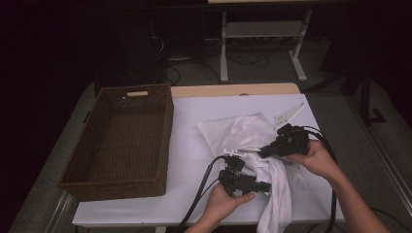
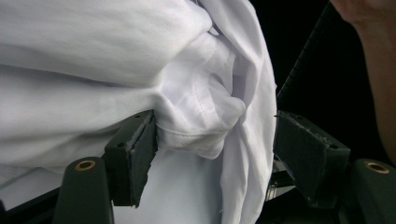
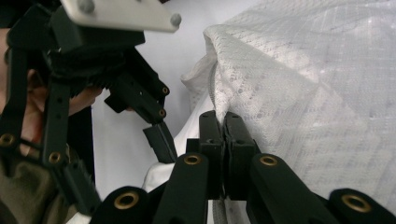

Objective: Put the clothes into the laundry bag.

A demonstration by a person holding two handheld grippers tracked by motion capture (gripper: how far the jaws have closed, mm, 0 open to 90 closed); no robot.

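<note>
1. Brown wicker basket (image 1: 116,141), empty, well left of both sets of jaws, on the table's left part.
2. White table top (image 1: 189,155) under the jaws; bare strip between the left jaws and the basket.
3. Wooden table edge (image 1: 233,90) far beyond the jaws.
4. White-legged desk frame (image 1: 262,43) on the floor behind, cables around it.

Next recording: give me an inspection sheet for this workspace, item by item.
Surface: white table, wooden strip at the far edge.
Job's things: white garment draped over the near edge; white mesh bag beside it.
Clutter: empty brown wicker basket, left.
Grippers: left gripper open, a fold of garment between the jaws; right gripper shut on the mesh bag.
Cables: black cables trail off the near edge.
Surroundings: dark floor, white table frame behind.
</note>
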